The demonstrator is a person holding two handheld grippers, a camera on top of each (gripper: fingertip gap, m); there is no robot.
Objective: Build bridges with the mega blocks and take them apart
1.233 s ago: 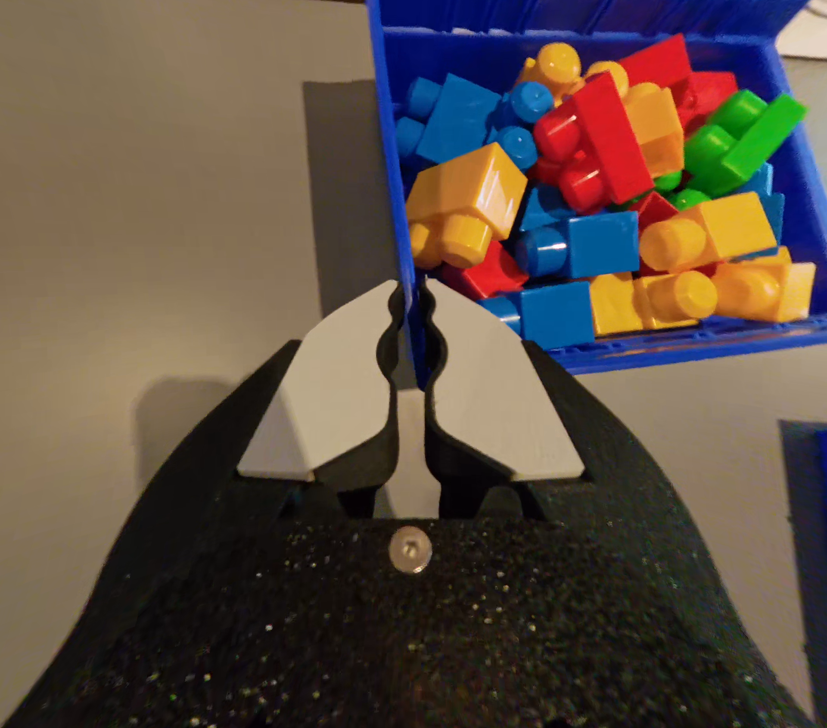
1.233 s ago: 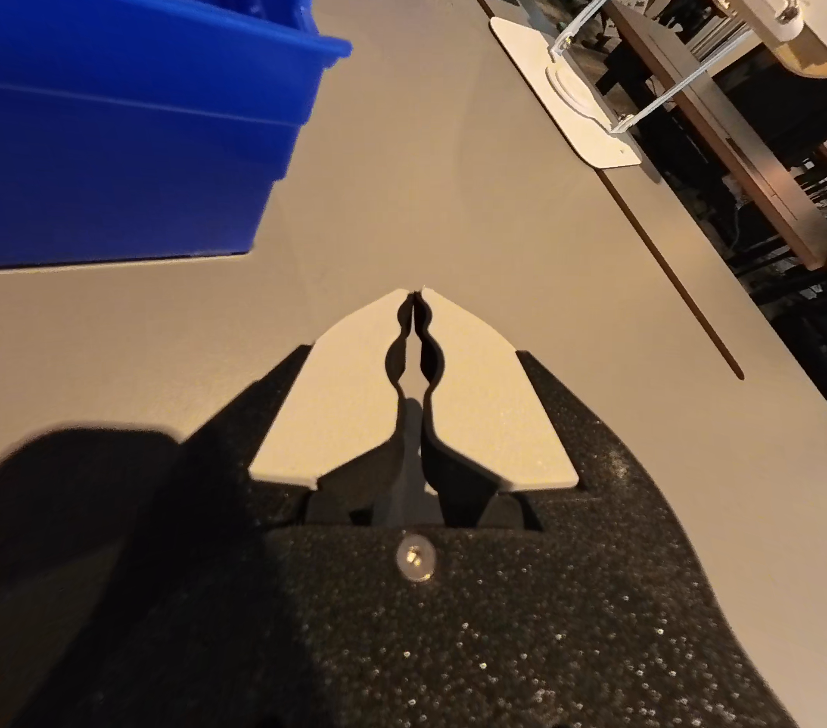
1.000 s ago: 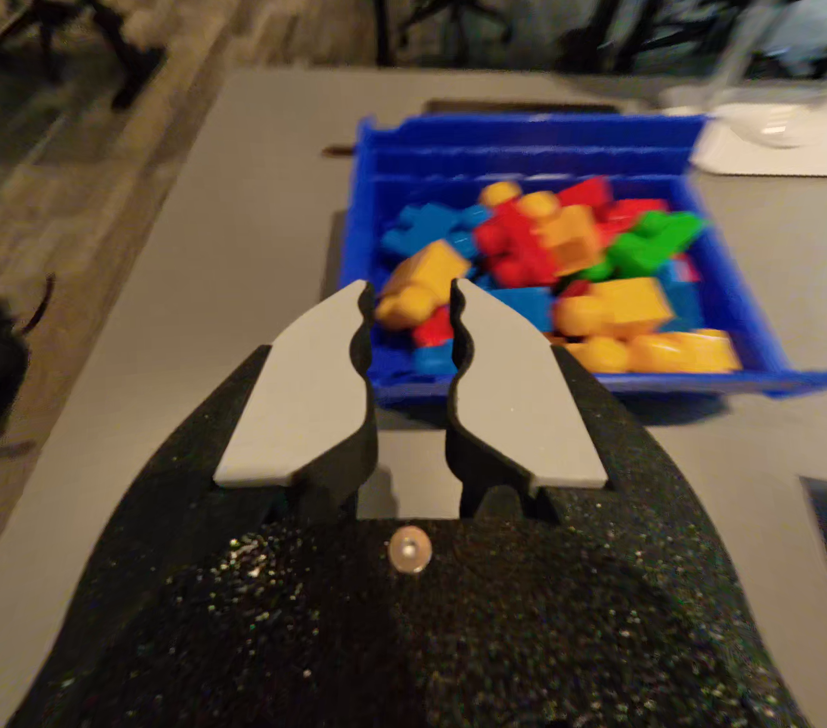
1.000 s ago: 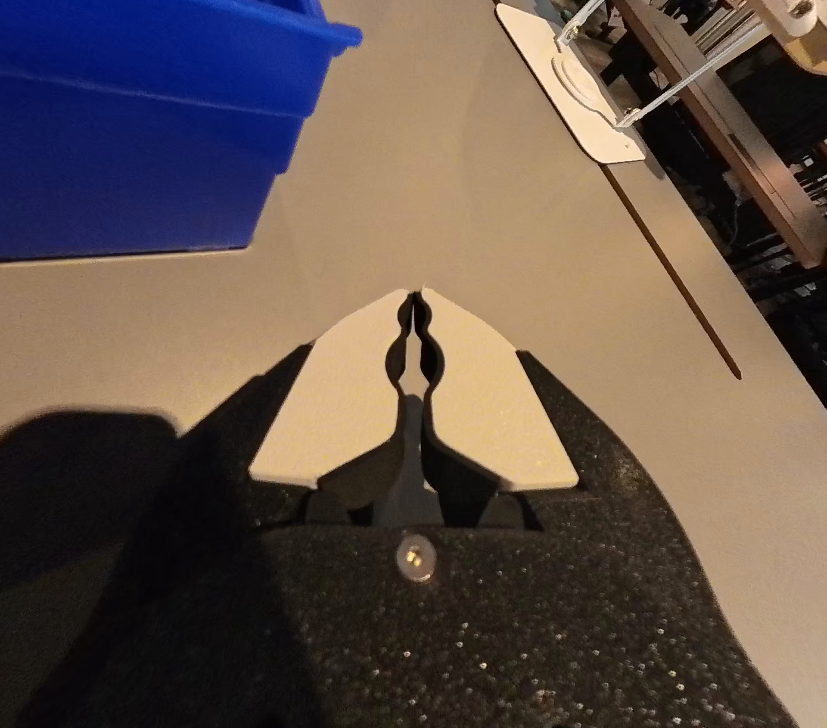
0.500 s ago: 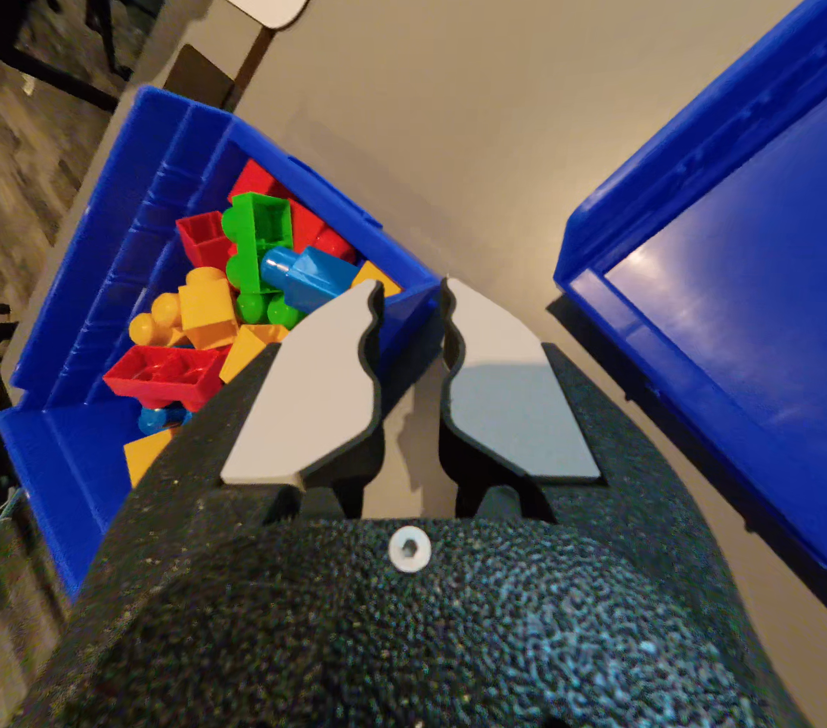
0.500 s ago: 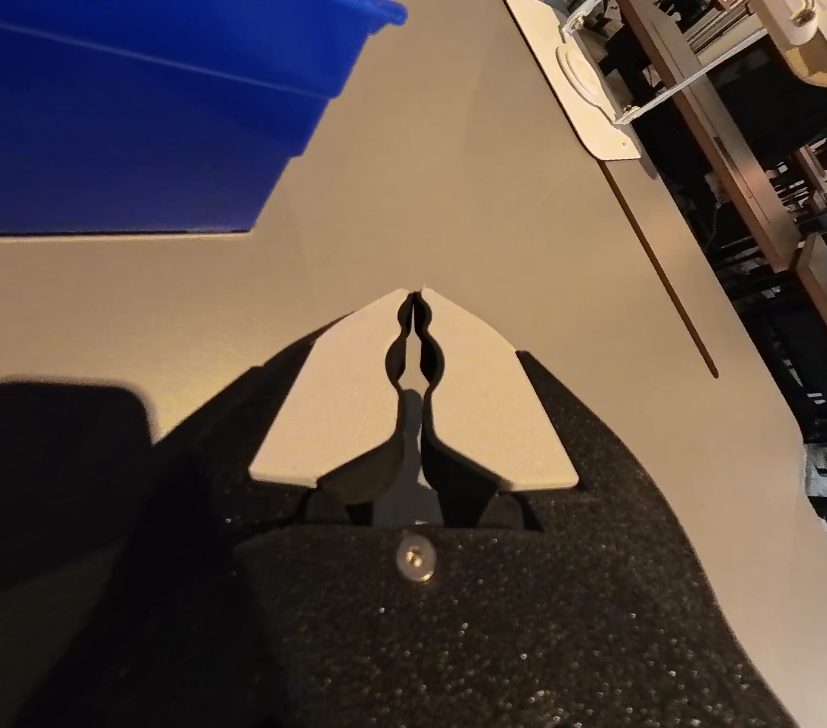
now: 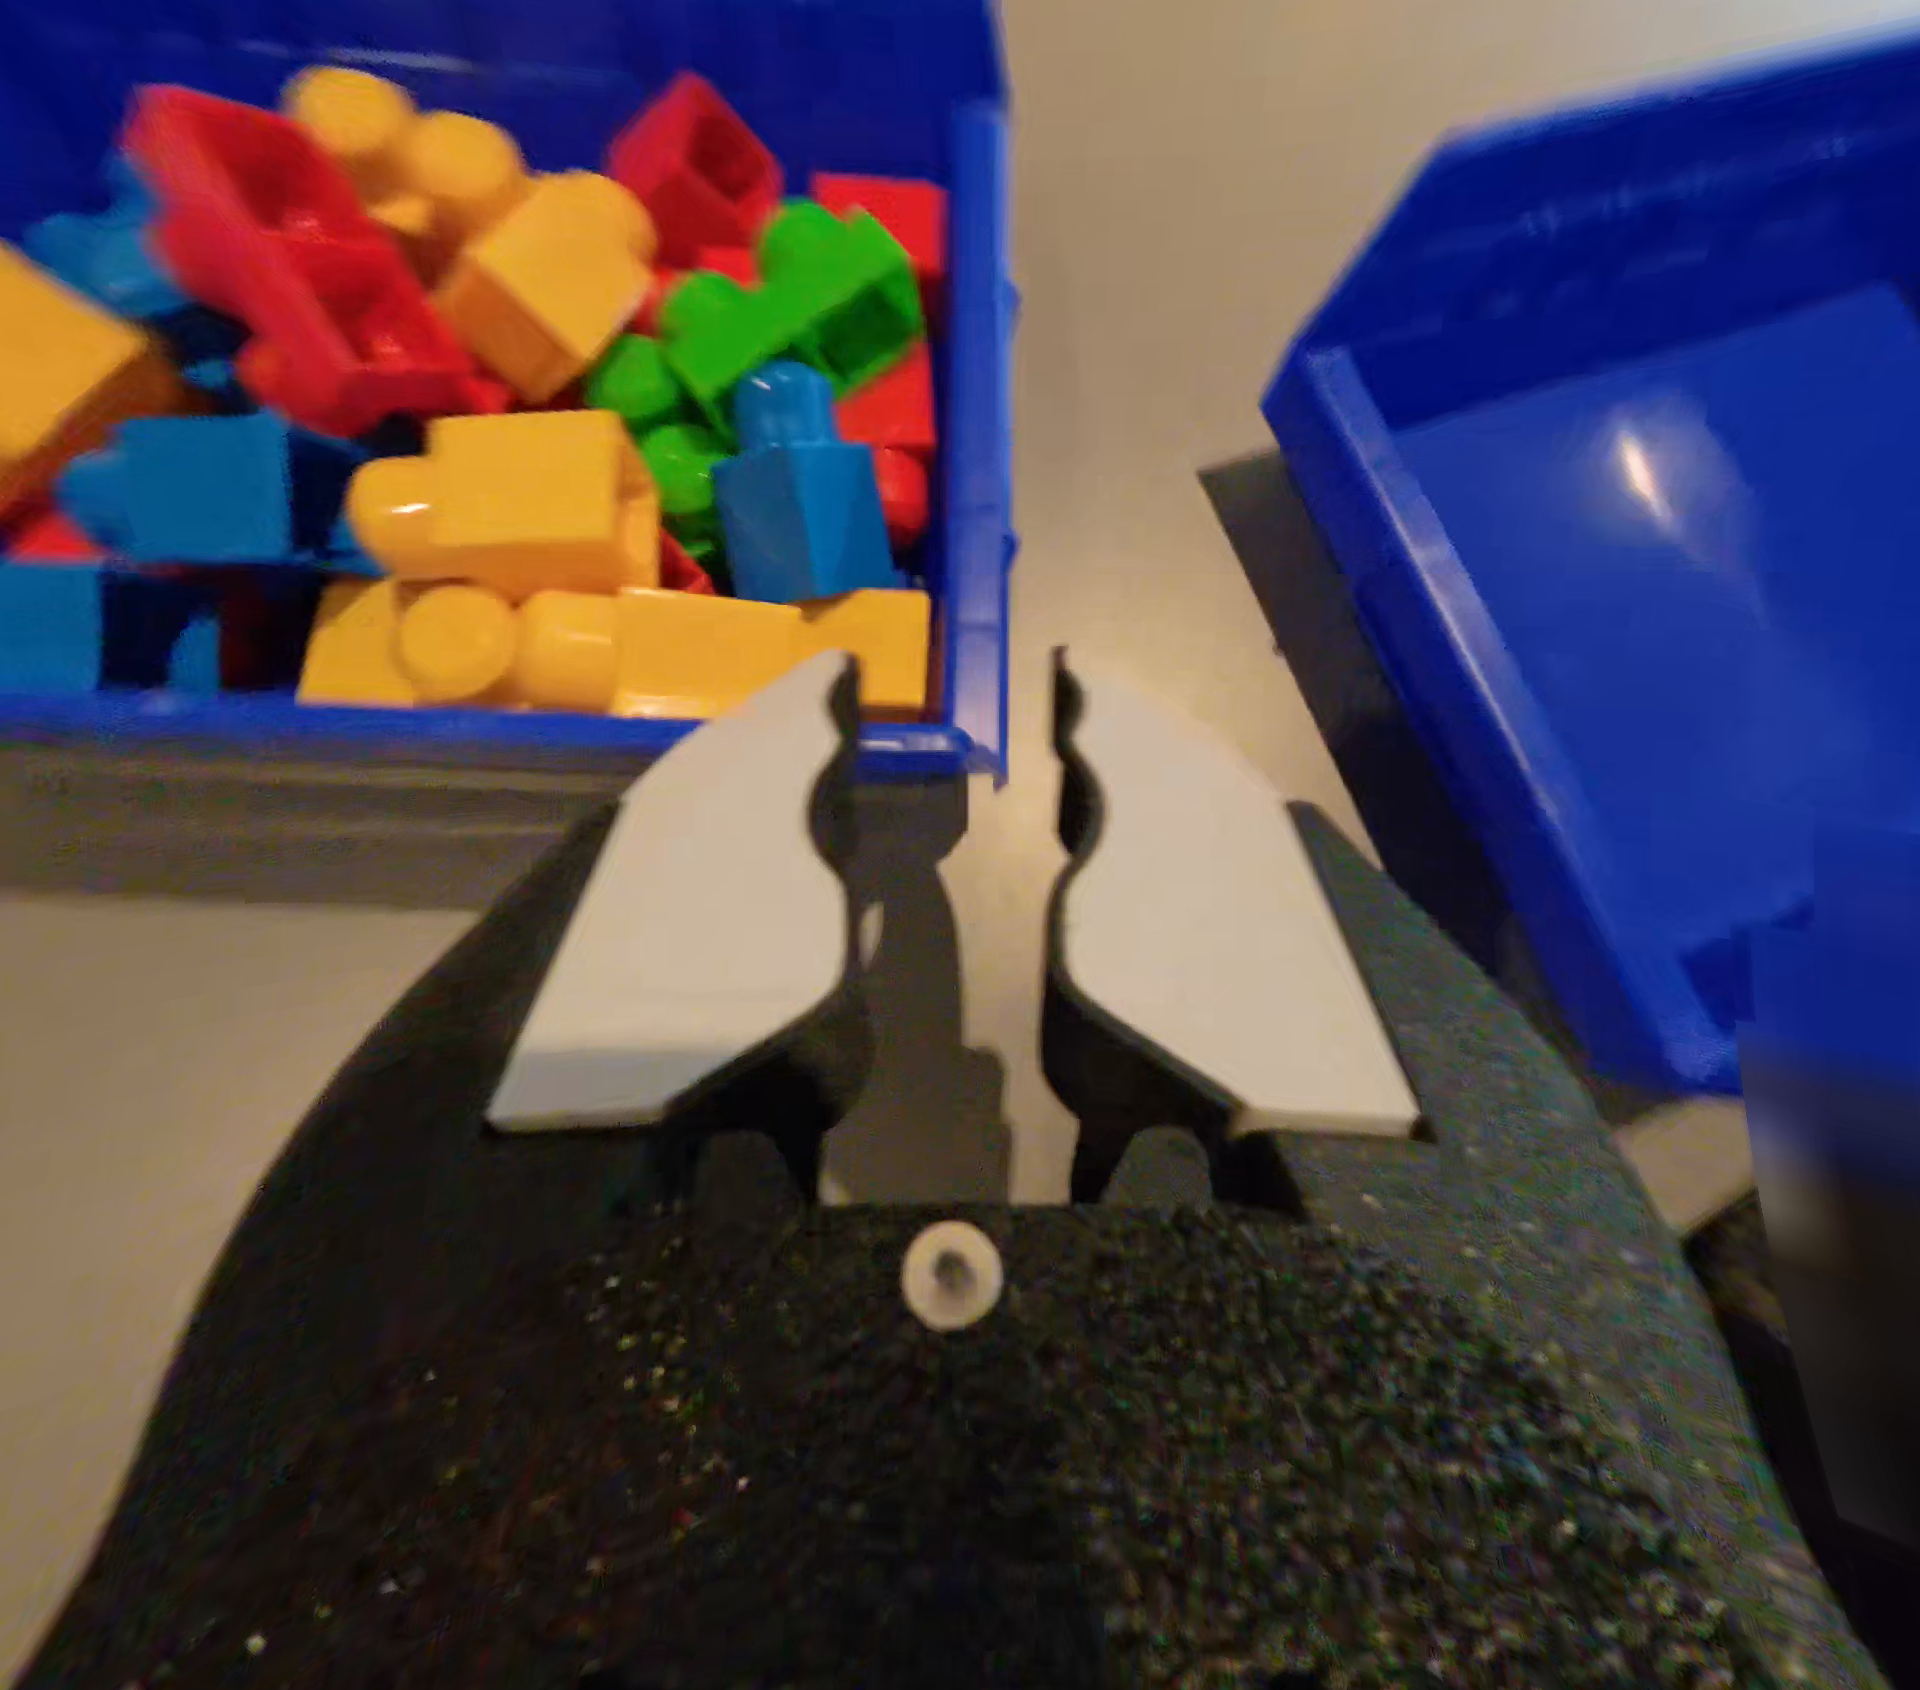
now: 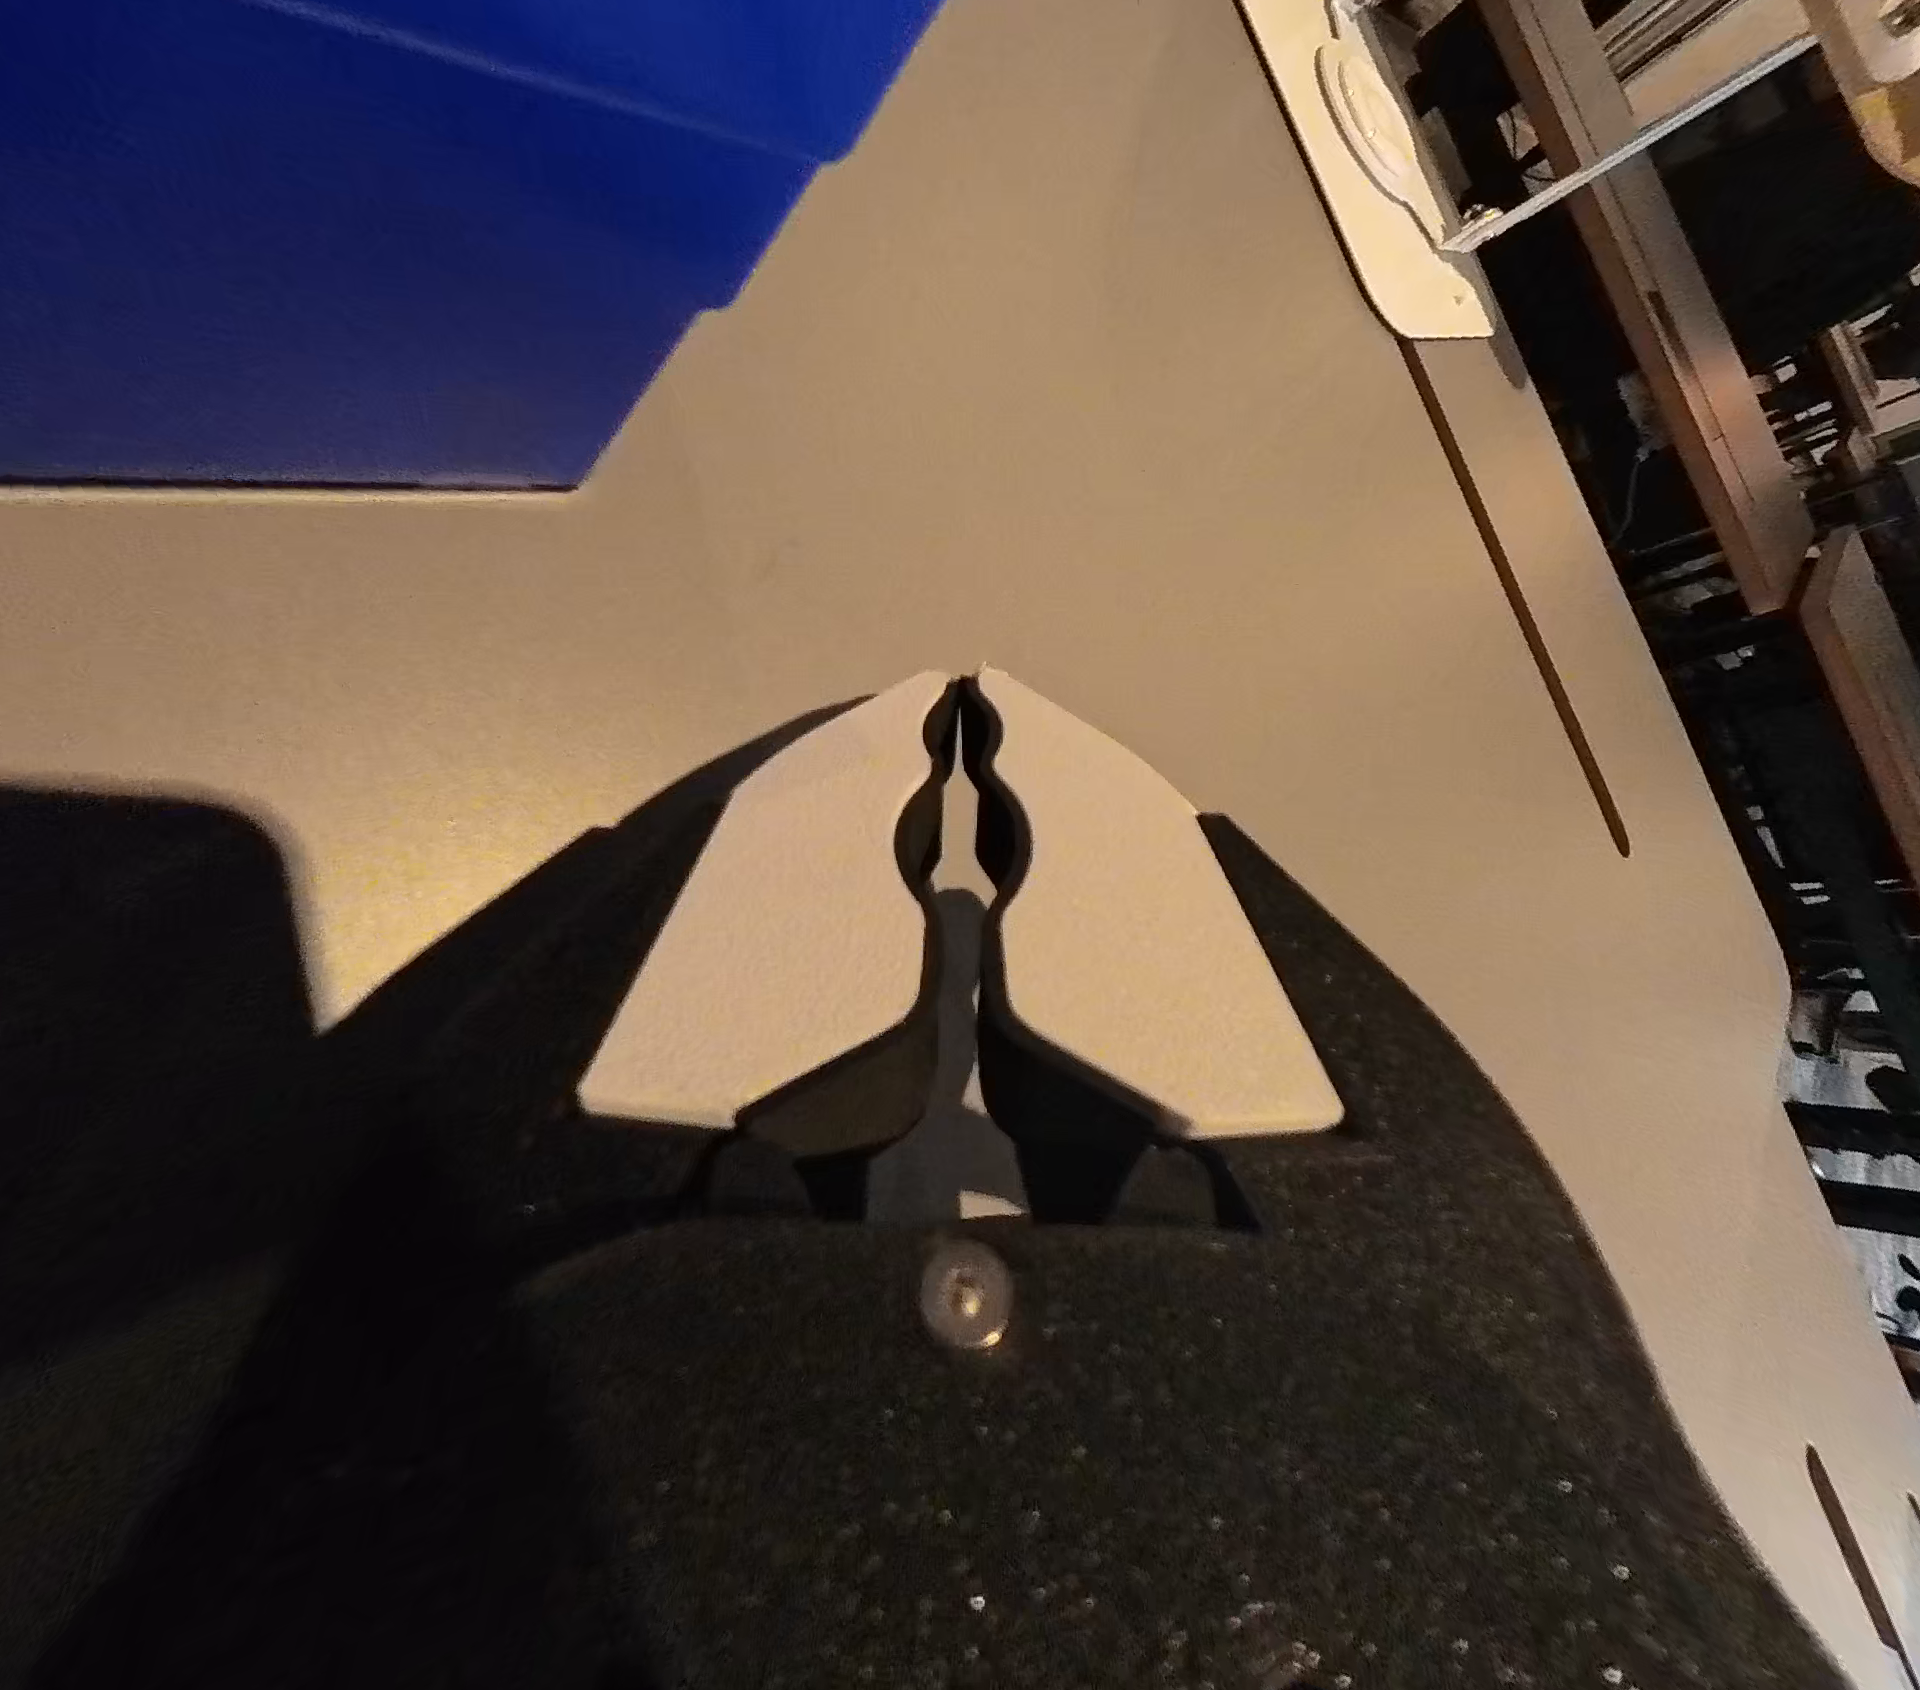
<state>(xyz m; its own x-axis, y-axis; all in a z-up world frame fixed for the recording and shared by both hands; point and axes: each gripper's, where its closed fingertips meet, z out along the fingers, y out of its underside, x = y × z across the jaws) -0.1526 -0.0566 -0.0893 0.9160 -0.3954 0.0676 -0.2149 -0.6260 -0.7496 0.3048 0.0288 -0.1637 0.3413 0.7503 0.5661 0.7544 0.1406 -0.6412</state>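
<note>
In the left wrist view a blue bin holds several loose mega blocks, yellow, red, green and blue. My left gripper is open and empty, just in front of the bin's near right corner. In the right wrist view my right gripper is shut and empty, low over the bare grey table. No block is held.
A second blue bin, empty inside, stands to the right of the block bin, with a strip of table between them. Its outer wall shows in the right wrist view. A white lamp base sits near the table's far edge.
My left gripper released the bin's rim, opened, and swung around; the block bin now lies up and left, seen more squarely. The right gripper stayed shut and drifted a little.
</note>
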